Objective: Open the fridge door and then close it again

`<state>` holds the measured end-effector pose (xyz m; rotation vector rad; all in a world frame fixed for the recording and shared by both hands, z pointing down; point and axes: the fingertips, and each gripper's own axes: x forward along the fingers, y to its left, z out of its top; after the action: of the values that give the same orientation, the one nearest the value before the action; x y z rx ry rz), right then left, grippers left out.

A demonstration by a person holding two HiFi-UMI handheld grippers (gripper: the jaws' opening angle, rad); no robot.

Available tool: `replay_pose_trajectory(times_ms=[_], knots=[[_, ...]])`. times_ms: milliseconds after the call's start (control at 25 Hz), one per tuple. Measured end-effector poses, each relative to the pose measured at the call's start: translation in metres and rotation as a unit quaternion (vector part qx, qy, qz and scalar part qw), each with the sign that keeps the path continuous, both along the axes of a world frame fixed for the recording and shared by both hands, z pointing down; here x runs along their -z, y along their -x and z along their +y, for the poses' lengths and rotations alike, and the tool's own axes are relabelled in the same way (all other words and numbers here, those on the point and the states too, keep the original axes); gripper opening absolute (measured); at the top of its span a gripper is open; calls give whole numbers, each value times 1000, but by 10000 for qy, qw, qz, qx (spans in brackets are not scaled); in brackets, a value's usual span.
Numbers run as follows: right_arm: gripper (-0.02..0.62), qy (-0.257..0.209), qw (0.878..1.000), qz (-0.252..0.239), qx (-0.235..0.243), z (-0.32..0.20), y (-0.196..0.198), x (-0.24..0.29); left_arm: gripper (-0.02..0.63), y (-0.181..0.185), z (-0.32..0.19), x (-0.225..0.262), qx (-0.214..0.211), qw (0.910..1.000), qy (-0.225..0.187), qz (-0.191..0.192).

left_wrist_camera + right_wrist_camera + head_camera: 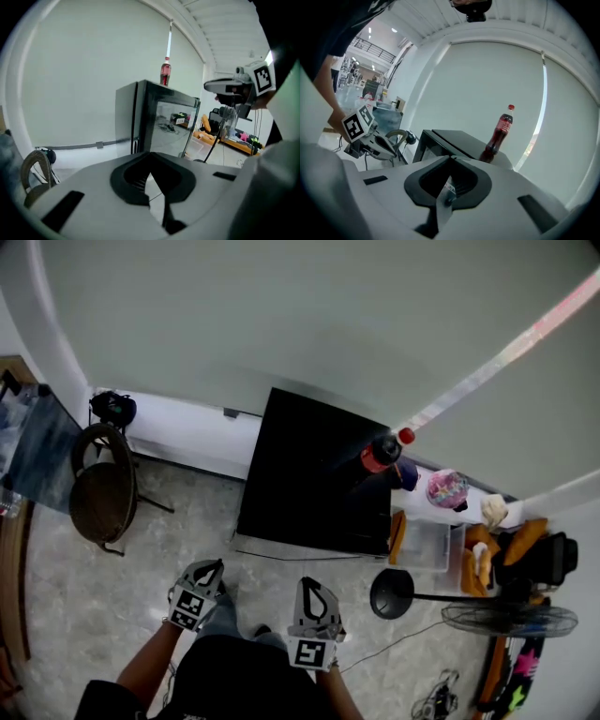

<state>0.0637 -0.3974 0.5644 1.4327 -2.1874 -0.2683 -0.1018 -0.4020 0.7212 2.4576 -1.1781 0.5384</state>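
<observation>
A small black fridge (314, 479) stands against the wall, with a red-capped cola bottle (382, 452) on its top. Its dark glass door (176, 124) looks closed. Both grippers hover over the floor in front of the fridge and touch nothing. My left gripper (208, 570) is shut and empty, and its closed jaws (150, 176) point toward the fridge's left front corner. My right gripper (314, 589) is also shut and empty. In the right gripper view its jaws (449, 180) aim at the fridge (440, 143) and the bottle (499, 133).
A round-seated chair (101, 491) stands at the left by the wall. To the right of the fridge are a clear plastic box (431, 545), a floor fan (506, 617) with a round base (392, 592), cluttered shelves and cables (436, 699) on the floor.
</observation>
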Motion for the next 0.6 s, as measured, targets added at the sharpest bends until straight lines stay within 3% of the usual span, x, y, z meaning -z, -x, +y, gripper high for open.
replay_pose_trajectory(times_ms=[200,440,600], knots=[[12,171,9972,-731,-22,78,-48,5,6,-16,79,73,506,9970,-520,269],[11,409,9892,-1408,84,180,-107,1,6,-53,175,134,1678,9777,-925,858],[11,340,9797,-1974,72,232,-143,21,6,-95,236,171,1587,9768,-1232,737]])
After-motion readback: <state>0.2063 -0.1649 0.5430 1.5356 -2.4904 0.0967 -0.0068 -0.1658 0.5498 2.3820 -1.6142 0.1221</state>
